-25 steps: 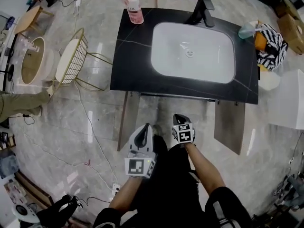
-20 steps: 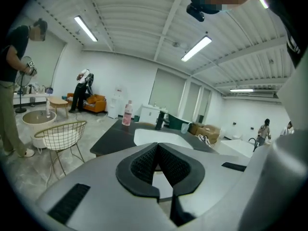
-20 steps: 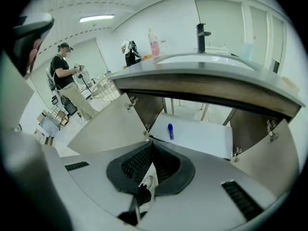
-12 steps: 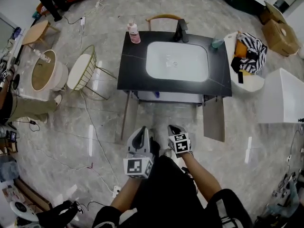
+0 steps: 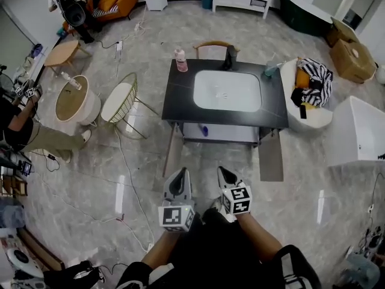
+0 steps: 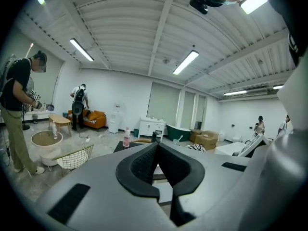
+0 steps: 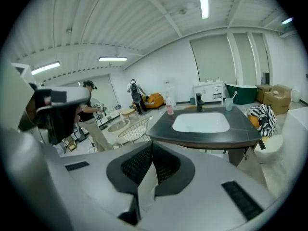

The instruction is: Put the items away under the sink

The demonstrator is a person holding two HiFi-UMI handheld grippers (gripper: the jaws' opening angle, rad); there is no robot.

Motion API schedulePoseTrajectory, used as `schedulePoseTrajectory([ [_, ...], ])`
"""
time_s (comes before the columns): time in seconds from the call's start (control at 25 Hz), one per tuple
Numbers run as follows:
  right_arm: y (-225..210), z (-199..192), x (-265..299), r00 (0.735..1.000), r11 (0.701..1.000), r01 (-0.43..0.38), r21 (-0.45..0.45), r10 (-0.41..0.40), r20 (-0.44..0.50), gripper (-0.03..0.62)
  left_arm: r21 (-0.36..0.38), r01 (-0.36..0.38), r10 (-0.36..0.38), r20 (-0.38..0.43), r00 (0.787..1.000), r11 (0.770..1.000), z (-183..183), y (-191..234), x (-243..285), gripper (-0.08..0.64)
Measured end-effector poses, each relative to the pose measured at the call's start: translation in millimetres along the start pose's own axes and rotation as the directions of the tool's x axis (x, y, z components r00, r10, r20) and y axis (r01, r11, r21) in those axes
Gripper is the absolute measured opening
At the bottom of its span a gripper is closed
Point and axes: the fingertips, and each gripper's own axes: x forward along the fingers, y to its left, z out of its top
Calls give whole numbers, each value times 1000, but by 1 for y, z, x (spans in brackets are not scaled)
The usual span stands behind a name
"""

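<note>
My left gripper and right gripper sit clenched, empty. At 12 o'clock, under the sink, lies an indistinct blue thing.

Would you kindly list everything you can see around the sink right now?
Sink counter: one, black with a white basin, middle of the floor.
Faucet: one, black, far edge of the basin.
Bottle: one, pink, far left corner of the counter.
Cup: one, teal, far right corner of the counter.
Cabinet doors: two, grey-brown, swung open below the counter.
Small item: one, blue, on the shelf under the sink.
Wire chair: one, gold, left of the counter.
Striped cloth: one, black and white, right of the counter.
Left gripper: grey, jaws together, empty.
Right gripper: grey, jaws together, empty.
</note>
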Motion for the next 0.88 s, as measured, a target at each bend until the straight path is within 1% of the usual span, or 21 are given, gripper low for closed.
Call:
schedulePoseTrajectory([
  [0.12,25,32,-26,995,1000,10,-12,-9,94,11,-1,19,-19,20,1000,1000,12,1,-14,15],
  [0.2,41,50,-41,988,999,24,-28,-20,152,11,20,41,-42,35,999,999,22,2,-21,15],
  [0.32,62,65,-62,976,998,27,-51,-15,215,11,39,75,-77,58,995,996,32,1,-29,15],
  [0.4,71,67,-68,973,997,26,-68,-10,230,11,24,79,-81,63,995,997,30,3,-31,15],
  [0.52,79,61,-74,974,997,32,-70,-15,228,11,-8,82,-81,73,994,997,25,4,-34,15],
  [0.72,79,58,-76,971,996,61,-67,-43,236,11,5,91,-91,73,993,996,23,6,-35,15],
  [0.88,78,59,-75,969,995,68,-68,-50,244,11,12,94,-94,72,993,996,22,6,-33,15],
])
